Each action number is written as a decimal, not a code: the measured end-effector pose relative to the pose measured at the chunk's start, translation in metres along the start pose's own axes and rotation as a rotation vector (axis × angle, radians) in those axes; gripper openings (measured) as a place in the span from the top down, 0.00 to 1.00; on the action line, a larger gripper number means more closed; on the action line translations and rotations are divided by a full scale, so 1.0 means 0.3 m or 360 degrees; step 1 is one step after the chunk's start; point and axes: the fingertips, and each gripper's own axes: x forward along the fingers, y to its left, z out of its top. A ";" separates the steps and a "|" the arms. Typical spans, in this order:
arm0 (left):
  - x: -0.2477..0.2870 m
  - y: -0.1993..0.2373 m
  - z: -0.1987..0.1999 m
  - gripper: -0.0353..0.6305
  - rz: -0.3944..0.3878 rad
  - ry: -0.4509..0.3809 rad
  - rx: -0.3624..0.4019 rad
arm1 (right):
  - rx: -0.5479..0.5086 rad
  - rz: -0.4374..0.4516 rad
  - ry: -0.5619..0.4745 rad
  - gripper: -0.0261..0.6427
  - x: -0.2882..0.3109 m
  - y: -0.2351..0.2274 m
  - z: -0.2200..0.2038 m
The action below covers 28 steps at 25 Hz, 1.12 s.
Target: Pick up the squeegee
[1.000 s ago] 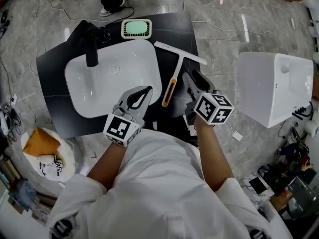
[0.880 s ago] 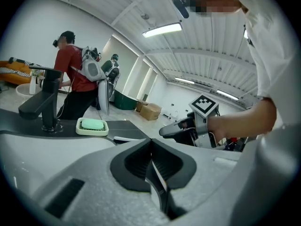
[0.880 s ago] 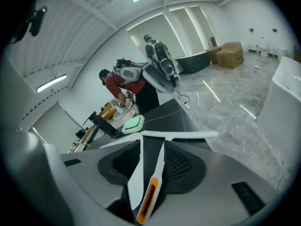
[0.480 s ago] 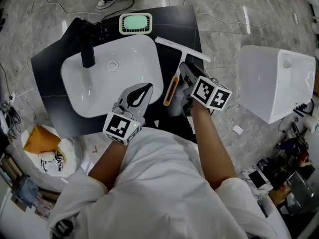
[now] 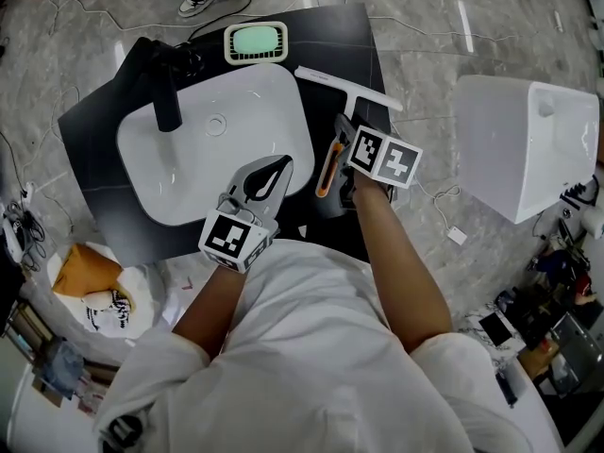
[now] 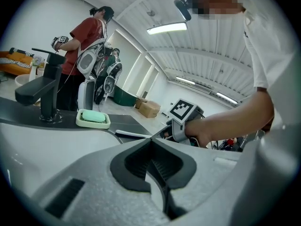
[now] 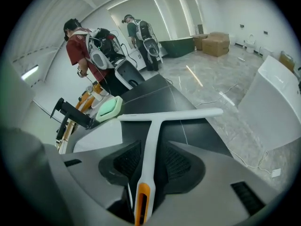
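One squeegee (image 7: 151,140) lies between the two parted fingers of the right gripper (image 5: 344,138), its blade at twelve o'clock. The two fingers of the left gripper (image 5: 272,172) are clenched, empty.

White sink basin (image 5: 222,163) set in black countertop (image 5: 94,159); black faucet (image 5: 168,97) at 10 o'clock, green soap (image 5: 257,42) in dish at 12, white toilet tank (image 5: 519,149) at 3.
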 end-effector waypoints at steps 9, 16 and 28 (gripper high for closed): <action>-0.023 0.029 -0.008 0.92 0.0006 0.0009 -0.0046 | -0.0032 -0.0064 0.0052 0.81 0.031 0.003 -0.014; -0.039 0.019 -0.017 0.92 -0.0007 -0.0002 -0.0063 | -0.0044 -0.0085 0.0046 0.83 0.021 -0.014 -0.008; -0.100 -0.003 -0.005 0.92 -0.0009 -0.0050 -0.0026 | -0.0123 -0.0050 -0.0099 0.84 -0.074 0.004 0.025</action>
